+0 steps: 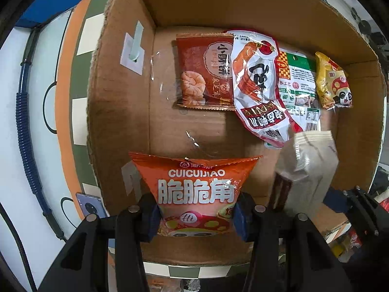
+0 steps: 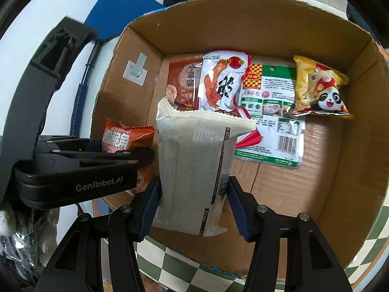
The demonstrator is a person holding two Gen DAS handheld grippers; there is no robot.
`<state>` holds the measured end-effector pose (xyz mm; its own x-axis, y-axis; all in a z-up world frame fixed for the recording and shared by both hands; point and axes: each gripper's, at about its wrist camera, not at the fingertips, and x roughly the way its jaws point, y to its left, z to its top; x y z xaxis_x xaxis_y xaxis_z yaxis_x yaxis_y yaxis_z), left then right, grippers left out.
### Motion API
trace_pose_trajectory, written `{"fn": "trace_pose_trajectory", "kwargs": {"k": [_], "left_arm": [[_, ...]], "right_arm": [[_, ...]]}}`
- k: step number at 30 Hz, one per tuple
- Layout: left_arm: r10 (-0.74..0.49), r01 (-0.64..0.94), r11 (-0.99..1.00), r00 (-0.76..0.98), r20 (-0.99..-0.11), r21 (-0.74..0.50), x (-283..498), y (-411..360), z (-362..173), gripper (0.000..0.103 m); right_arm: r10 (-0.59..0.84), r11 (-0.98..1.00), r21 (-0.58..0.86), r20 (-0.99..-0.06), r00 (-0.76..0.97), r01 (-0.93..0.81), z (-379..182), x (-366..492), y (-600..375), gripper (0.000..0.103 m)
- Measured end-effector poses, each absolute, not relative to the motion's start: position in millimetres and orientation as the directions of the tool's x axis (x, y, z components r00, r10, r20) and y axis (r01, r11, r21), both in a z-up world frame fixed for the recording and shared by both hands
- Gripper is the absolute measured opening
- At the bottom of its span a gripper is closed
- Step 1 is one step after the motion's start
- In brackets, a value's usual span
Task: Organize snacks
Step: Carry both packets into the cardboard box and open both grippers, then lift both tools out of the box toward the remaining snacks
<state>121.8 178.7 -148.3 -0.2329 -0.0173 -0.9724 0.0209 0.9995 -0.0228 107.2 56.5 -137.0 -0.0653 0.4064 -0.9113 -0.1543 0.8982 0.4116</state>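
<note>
My left gripper [image 1: 195, 215] is shut on an orange snack bag [image 1: 195, 185] and holds it over the near left part of an open cardboard box [image 1: 116, 102]. My right gripper [image 2: 193, 205] is shut on a pale grey-white packet [image 2: 194, 163] over the box's near middle; the packet also shows in the left wrist view [image 1: 308, 160]. The left gripper with the orange bag [image 2: 126, 138] shows at the left of the right wrist view. On the box floor at the back lie a red-brown packet [image 1: 204, 73], a white-and-red packet [image 1: 257, 82], a green-and-white packet [image 2: 272, 116] and a yellow panda bag [image 2: 318, 90].
The box [image 2: 352, 146] stands on a green-and-white checkered cloth [image 2: 184, 262]. A blue coiled cable [image 1: 26, 133] runs along the left outside the box. A phone [image 1: 88, 204] lies by the box's near left corner. Bare cardboard floor shows at the box's near right.
</note>
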Motion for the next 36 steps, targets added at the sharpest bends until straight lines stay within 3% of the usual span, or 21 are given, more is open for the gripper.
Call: {"fn": "trace_pose_trajectory", "kwargs": {"k": [5,7,9,20,36], "left_arm": [[-0.034,0.007,0.999,-0.246,-0.969,-0.037,125.7,179.6,-151.8,0.051],[-0.033,0.004,0.999,-0.237,-0.971,-0.036,126.8,180.7,-152.0,0.059],[-0.028,0.006,1.000,-0.223,-0.974,-0.030,127.0,180.6,-149.3,0.061],[-0.038,0.008,0.999,-0.152,-0.988,-0.039,123.0,178.9,-117.6,0.061],[-0.048,0.004,0.999,0.067,-0.997,-0.048,67.3,168.2,-39.5,0.061]], "right_arm": [[0.414,0.892,0.426,-0.904,-0.110,-0.149,-144.4,110.1,60.7,0.066],[0.415,0.890,0.429,-0.902,-0.117,-0.153,-145.2,111.7,61.8,0.087],[0.405,0.893,0.419,-0.907,-0.115,-0.161,-144.5,112.4,63.4,0.092],[0.351,0.919,0.360,-0.933,-0.081,-0.162,-129.6,114.3,54.4,0.095],[0.280,0.952,0.261,-0.953,0.117,-0.157,-41.1,66.0,8.6,0.095]]}}
